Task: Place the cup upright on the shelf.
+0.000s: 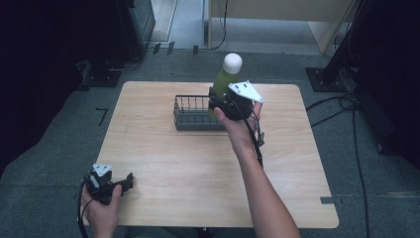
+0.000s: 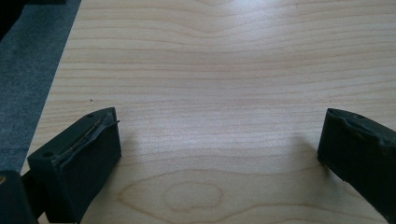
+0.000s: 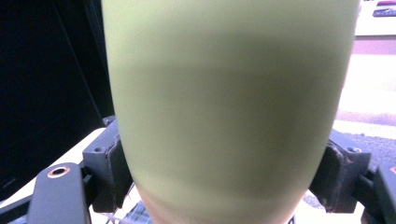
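Right gripper (image 1: pixel 221 101) has its jaws clamped on the lower part of the green bottle (image 1: pixel 226 79), one pad pressed on each side. Bottle's upright with its white cap (image 1: pixel 232 63) on top, held above the right end of the wire basket (image 1: pixel 190 115) near the table's (image 1: pixel 163 163) far edge. Left gripper (image 1: pixel 130 179) sits well apart at the near left corner, jaws spread wide over bare wood, nothing between them.

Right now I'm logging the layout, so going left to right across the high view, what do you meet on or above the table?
Left gripper, open at the table's near left corner → wire basket → green bottle, clamped in the right gripper.
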A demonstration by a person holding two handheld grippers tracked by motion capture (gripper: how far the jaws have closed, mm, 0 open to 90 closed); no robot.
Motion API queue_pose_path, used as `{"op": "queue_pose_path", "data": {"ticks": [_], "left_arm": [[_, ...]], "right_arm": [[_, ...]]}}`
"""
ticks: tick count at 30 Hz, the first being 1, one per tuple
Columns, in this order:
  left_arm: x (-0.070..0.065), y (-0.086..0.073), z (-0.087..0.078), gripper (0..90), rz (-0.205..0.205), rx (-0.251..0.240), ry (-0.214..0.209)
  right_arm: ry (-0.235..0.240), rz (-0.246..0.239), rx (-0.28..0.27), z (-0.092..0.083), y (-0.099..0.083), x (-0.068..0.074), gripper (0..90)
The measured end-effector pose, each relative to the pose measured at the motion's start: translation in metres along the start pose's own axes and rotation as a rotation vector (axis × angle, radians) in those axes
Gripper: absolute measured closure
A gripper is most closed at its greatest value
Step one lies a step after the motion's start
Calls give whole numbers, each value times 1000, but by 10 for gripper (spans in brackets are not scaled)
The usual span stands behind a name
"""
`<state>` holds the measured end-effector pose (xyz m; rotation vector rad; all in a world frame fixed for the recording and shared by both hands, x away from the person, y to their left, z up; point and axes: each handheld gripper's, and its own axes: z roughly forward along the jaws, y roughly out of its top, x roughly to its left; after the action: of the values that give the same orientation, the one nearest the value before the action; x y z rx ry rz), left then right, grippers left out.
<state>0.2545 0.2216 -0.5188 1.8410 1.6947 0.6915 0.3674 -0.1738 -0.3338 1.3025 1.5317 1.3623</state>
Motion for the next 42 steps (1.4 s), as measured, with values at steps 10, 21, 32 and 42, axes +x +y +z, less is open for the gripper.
{"op": "queue_pose_path", "data": {"ticks": [10,21,32,42], "left_arm": [[0,0,0,0,0,1,0],[0,0,0,0,1,1,0],[0,0,0,0,1,1,0],[0,0,0,0,2,1,0]], "right_arm": [[-64,11,6,33,3,-9,202],[-103,3,58,61,-16,-19,202],[-120,-15,136,75,-35,-21,202],[-111,-15,150,80,-42,-26,200]]}}
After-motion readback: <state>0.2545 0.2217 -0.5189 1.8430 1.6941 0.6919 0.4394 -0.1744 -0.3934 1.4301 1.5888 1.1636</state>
